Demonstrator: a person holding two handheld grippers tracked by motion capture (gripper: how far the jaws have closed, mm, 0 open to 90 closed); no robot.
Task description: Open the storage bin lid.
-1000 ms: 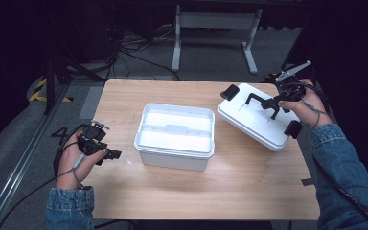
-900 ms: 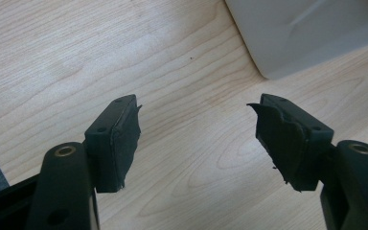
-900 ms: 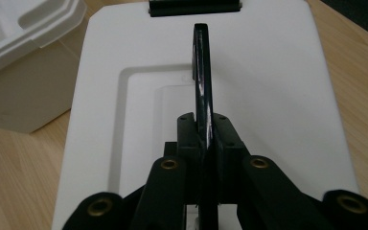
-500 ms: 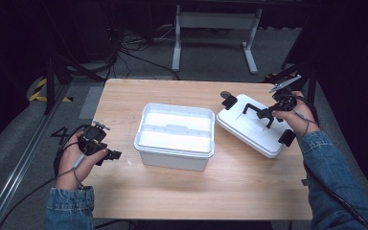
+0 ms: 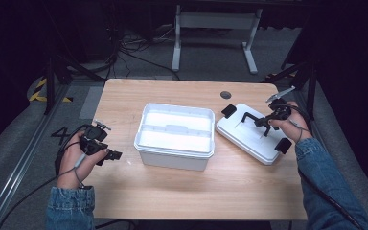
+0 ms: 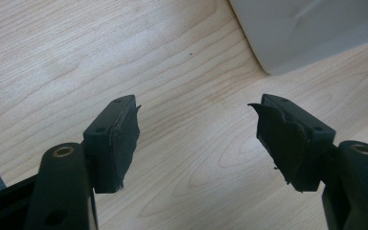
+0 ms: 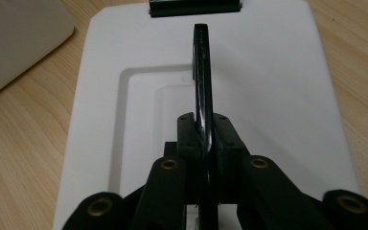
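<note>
Lid (image 5: pixel 256 136): white, flat, black handle (image 7: pixel 202 72) clamped in right gripper (image 5: pixel 263 125); left gripper (image 6: pixel 196 139) wide open, empty.

White lid (image 5: pixel 256 136) with black handle (image 5: pixel 254 120) and clips, laid flat on the table, beside the open white box (image 5: pixel 175 136).

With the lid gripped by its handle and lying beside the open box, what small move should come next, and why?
Probably open the right gripper and let go: its jaws are shut on the black handle, and the white lid looks to lie flat on the table, right of the open box. The left gripper is open and idle.
</note>
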